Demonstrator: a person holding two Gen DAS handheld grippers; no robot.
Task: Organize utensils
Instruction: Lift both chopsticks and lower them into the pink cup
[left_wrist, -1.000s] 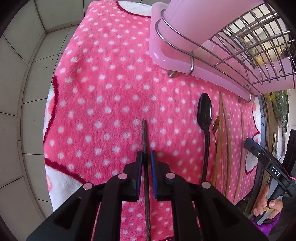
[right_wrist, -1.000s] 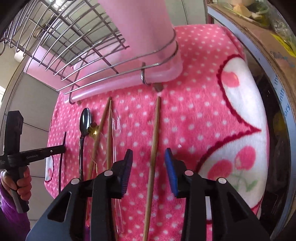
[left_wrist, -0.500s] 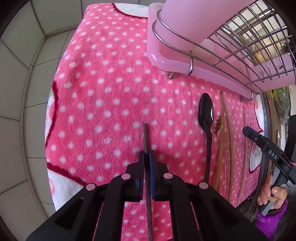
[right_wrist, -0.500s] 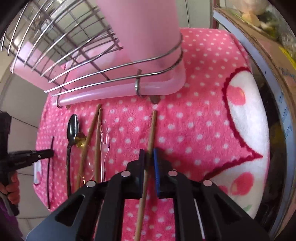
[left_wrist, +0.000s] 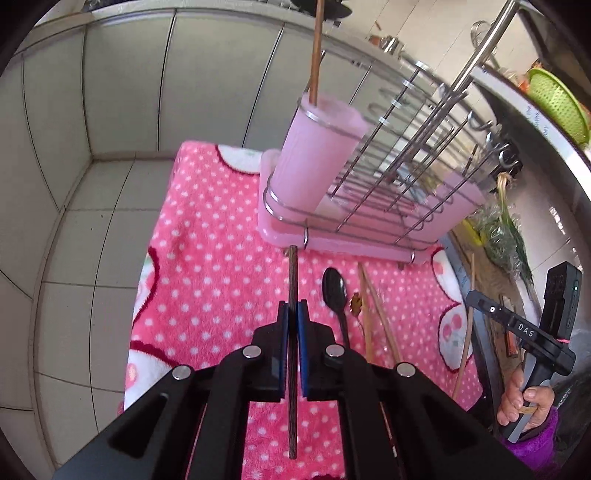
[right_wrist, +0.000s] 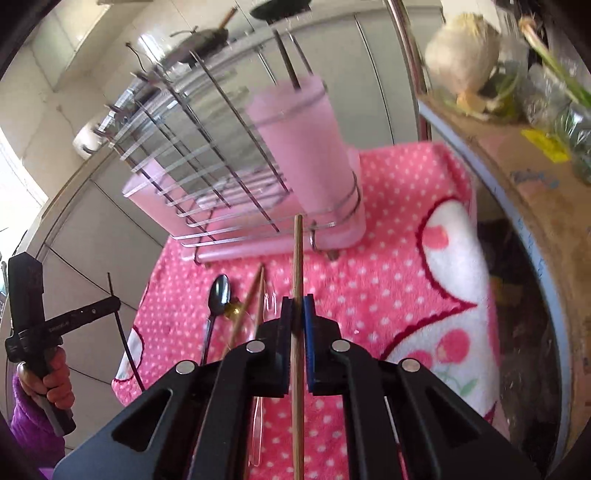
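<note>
While clamped, chopsticks (left_wrist: 292, 280) lengthwise forward

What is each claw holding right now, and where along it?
Left claw: dark chopstick, gripped short of its far end. Right claw: lighter wooden chopstick, also gripped short of its far end.

My left gripper (left_wrist: 292, 325) points steeply downward, its blue-padded fingers (left_wrist: 283, 332) pressed together on a thin dark stick. My right gripper (right_wrist: 297, 321) tilts down likewise, fingers (right_wrist: 308, 325) clamped on a pale wooden stick. My right hand (left_wrist: 524, 398), in a purple sleeve, wraps its handle; my left hand (right_wrist: 51, 376) grips the other, though how the thumb sits is hard to make out.
</note>
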